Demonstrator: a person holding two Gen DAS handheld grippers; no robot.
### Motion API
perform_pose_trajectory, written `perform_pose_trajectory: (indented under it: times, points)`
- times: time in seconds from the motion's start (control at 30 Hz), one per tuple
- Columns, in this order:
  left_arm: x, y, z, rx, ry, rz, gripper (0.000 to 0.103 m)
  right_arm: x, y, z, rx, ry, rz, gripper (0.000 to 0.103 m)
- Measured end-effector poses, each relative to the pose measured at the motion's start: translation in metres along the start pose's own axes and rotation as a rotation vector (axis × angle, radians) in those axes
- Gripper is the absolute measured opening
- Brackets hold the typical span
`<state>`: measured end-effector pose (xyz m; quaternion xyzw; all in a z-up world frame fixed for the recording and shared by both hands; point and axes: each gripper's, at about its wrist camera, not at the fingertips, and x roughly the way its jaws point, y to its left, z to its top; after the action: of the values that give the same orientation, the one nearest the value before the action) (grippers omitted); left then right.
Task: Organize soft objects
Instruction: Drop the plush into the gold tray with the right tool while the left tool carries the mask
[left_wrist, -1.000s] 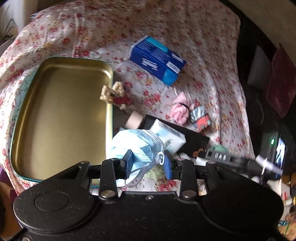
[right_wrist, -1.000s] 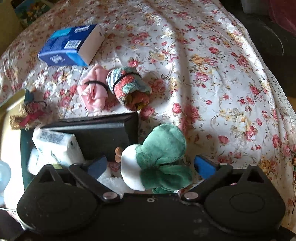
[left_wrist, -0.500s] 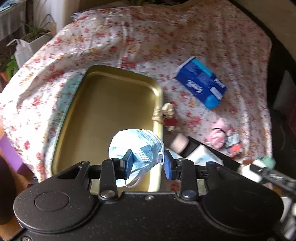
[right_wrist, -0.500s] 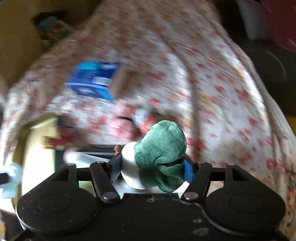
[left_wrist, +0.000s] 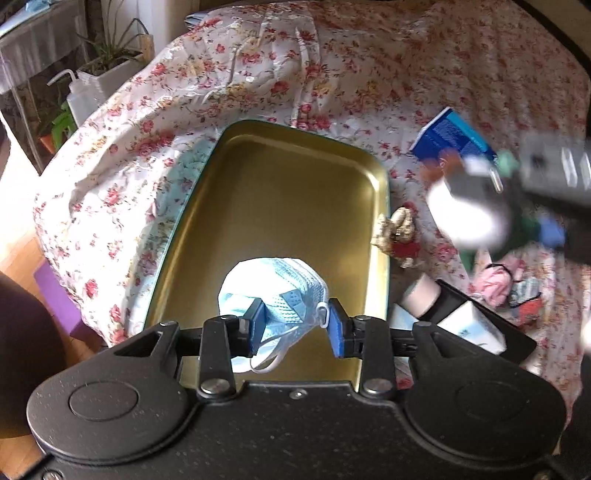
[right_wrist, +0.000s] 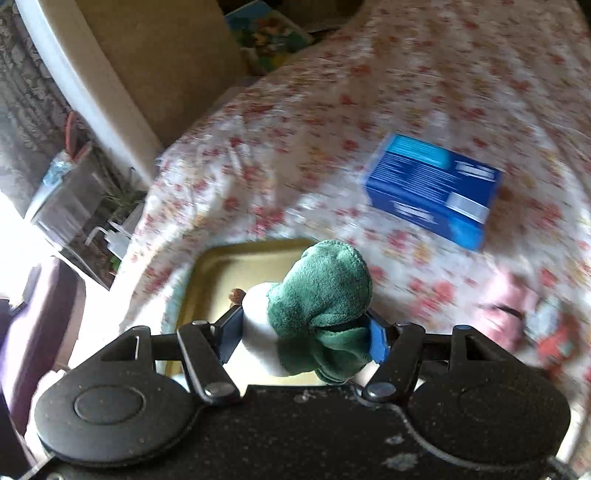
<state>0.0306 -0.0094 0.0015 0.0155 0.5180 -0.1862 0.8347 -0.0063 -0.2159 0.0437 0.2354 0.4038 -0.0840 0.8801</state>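
So basically a big surface draped in a floral cloth (left_wrist: 332, 66) is seen, sunlit and wrinkled, with a potted plant (left_wrist: 110, 51) and a white squeeze bottle (left_wrist: 79, 99) off past its far left edge. The room behind is cluttered and mostly blurred in the right wrist view, so not much more can be said there.

Next biggest, a gold metal tray (left_wrist: 288, 192) sits on the cloth with nothing lying in it. A blue box (right_wrist: 432, 188) is parked well to the right of it.

The blue face mask (left_wrist: 273, 288) is clamped between the pads of the left hand-held gripper (left_wrist: 295, 325), held over the tray's near end, ear loops dangling. It's probably feather-light and floppy, so a pinch on the folded middle is likely best; loops could snag.

The green-and-white plush toy (right_wrist: 314, 314) is squeezed in the right hand-held gripper (right_wrist: 304, 338), held above the tray's far edge. It looks soft and squashy, so it should be fine gripped around the body.

Smaller stuff left on the cloth: a pink scrunched fabric bundle (left_wrist: 495, 284) and a tiny bear figure (left_wrist: 397, 236) just beside the tray.
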Motion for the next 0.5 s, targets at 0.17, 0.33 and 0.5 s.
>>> perform_pose_trajectory:
  times: [0.17,0.33,0.5]
  points:
    - [0.005,-0.003,-0.003,0.017,0.002,0.044,0.057,0.008,0.025,0.016,0.008,-0.046,0.041,0.082]
    - [0.007,-0.004,-0.005,0.016,0.022,0.037,0.060,0.003,0.030,0.018,-0.005,-0.070,0.037,0.084]
    - [0.005,-0.006,-0.005,0.010,0.023,0.033,0.062,-0.006,0.019,0.005,-0.029,-0.071,-0.013,0.085]
